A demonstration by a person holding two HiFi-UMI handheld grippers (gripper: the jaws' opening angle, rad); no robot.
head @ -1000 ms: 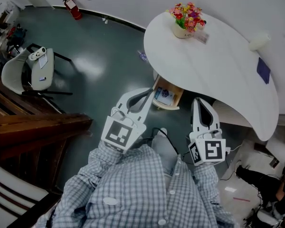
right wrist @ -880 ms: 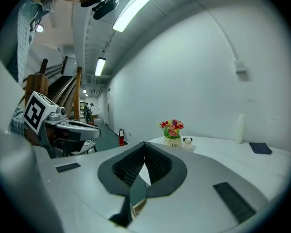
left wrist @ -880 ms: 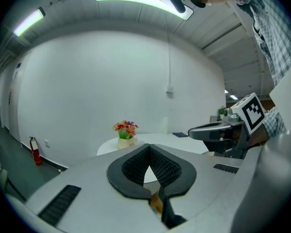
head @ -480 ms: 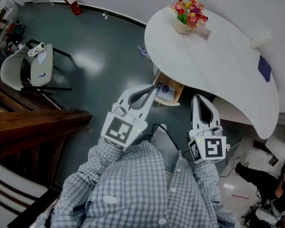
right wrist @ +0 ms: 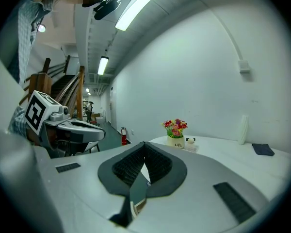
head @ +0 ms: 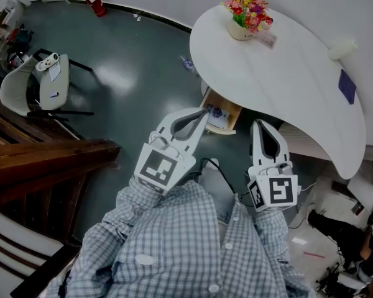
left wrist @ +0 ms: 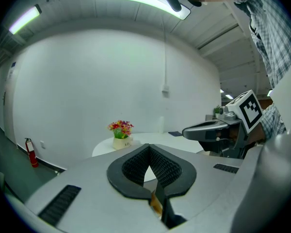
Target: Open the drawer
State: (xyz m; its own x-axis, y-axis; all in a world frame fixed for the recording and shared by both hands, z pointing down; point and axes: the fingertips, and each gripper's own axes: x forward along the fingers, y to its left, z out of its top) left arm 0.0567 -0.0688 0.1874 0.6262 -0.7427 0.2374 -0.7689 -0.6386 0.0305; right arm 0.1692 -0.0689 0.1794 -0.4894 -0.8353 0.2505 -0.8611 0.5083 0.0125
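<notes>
Pale wood drawer juts out from under the near rim of a white round bench. It points toward 7 o'clock in the head view and shows small items inside. It seems already drawn partway out, though it is small in this view.

Left claw is clenched on nothing. Its tip is just beside the drawer's left front corner, with the drawer at about 2 o'clock from it. Whether it touches is not clear.

Right claw is also clenched and empty. It lies farther off, with the drawer at about 10 o'clock from it, so the left one is nearer.

Both claws point up the picture toward the bench. A pot of bright flowers stands on the bench's far side, at 12 o'clock from the drawer.
</notes>
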